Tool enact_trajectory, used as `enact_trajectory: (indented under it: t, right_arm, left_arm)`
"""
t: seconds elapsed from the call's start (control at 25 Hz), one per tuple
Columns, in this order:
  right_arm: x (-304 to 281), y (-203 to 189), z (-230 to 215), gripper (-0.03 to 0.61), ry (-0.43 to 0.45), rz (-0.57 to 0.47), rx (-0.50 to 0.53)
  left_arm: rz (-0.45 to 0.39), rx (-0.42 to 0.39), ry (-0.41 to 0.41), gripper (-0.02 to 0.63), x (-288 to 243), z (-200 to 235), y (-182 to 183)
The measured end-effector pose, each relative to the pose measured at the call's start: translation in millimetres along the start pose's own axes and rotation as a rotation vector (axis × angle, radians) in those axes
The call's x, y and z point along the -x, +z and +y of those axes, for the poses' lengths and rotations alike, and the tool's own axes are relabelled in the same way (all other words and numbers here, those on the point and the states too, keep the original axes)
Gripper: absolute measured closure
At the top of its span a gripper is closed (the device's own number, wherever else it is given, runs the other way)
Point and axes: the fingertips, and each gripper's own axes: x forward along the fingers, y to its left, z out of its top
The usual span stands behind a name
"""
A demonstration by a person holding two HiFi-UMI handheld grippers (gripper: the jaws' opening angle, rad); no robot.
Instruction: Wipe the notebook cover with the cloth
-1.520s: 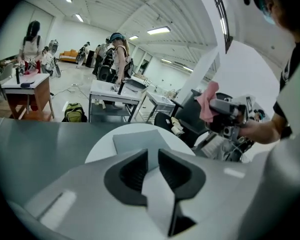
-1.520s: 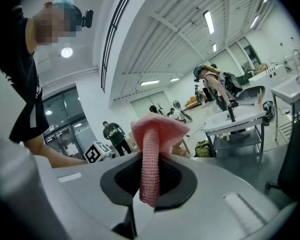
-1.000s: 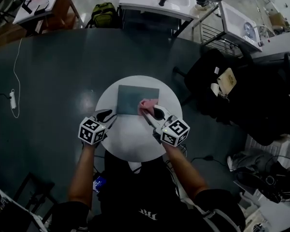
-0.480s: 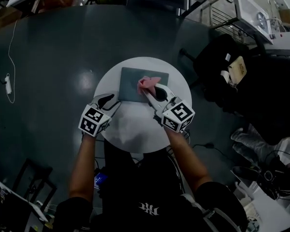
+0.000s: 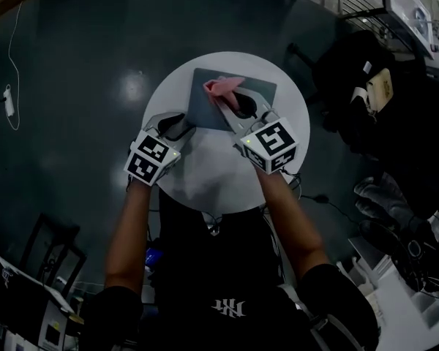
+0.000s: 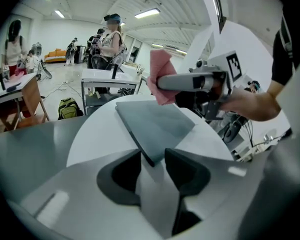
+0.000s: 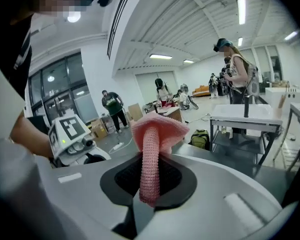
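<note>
Notebook (image 5: pixel 233 107) at table (image 5: pixel 205 178) far edge. Left gripper (image 5: pixel 174 124), jaws wider than before, straddles its near-left corner; right gripper (image 5: pixel 239 102) clamps cloth (image 5: pixel 222 87), shifted from notebook's right edge to far edge.

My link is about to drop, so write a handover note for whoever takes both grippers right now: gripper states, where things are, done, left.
Left gripper: open, the near corner of the notebook between its jaws, not pinched.
Right gripper: shut on the pink cloth, held over the notebook's far end, apparently just off the cover.
Notebook lies flat on the round white table.
Done: cloth in grip, at the cover; how much is wiped can't be told.
Left: steady the notebook, wipe the cover.
</note>
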Motion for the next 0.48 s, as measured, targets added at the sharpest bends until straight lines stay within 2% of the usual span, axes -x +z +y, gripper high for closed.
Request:
enact_trajectory:
  t: [0.2, 0.48]
  right_arm:
    - [-24, -17, -11, 0.549, -0.05, 0.084, 0.117]
    - [-59, -13, -16, 0.549, -0.09, 0.131, 0.234]
  left_arm:
    - [0.02, 0.005, 0.001, 0.465, -10, -1, 0]
    - [0.037, 0.005, 0.009, 0.471, -9, 1, -2]
